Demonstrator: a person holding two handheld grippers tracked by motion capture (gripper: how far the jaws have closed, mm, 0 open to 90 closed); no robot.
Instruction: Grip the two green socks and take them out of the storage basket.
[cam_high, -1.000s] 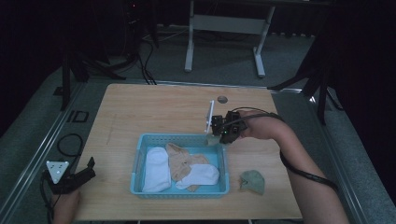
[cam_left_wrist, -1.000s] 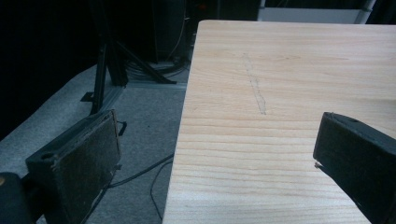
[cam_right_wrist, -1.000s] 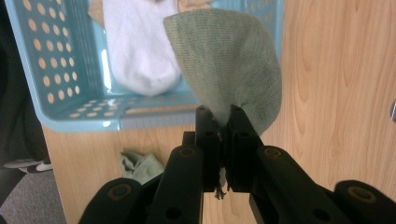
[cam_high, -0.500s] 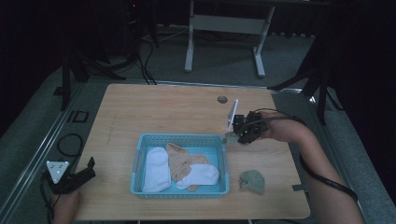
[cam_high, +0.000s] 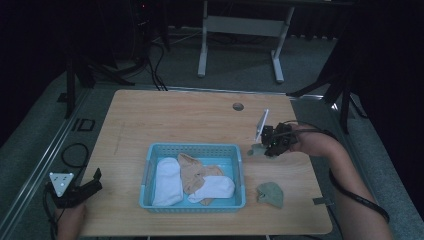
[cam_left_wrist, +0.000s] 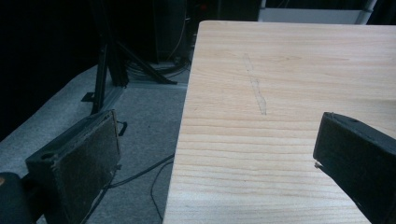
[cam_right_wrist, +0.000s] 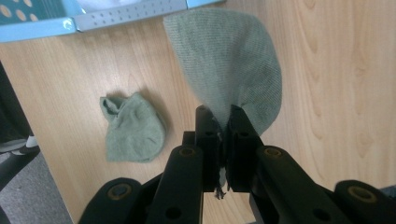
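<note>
Grey-green knit hangs from the right gripper (cam_right_wrist: 223, 122), whose jaws are pinched tight on the edge of a sock (cam_right_wrist: 231, 60); the rest of that held sock droops toward the wooden table (cam_high: 175, 120). In the high view the right gripper (cam_high: 270, 145) sits just past the right end of the blue basket (cam_high: 192, 149), with the held sock (cam_high: 257, 149) dangling close above the tabletop beside the basket wall. A second grey-green sock (cam_high: 270, 194) lies crumpled on the table nearer the person, apart from the held one and just right of the basket's near corner; the right gripper view shows it (cam_right_wrist: 132, 128) flat on the wood. Inside the basket lie two white socks (cam_high: 167, 181) and a tan sock (cam_high: 192, 172) between them. The left gripper (cam_high: 82, 189) rests at the table's near left corner, its jaws standing wide with nothing between them. No brand, label or writing can be read on the socks, basket or table
</note>
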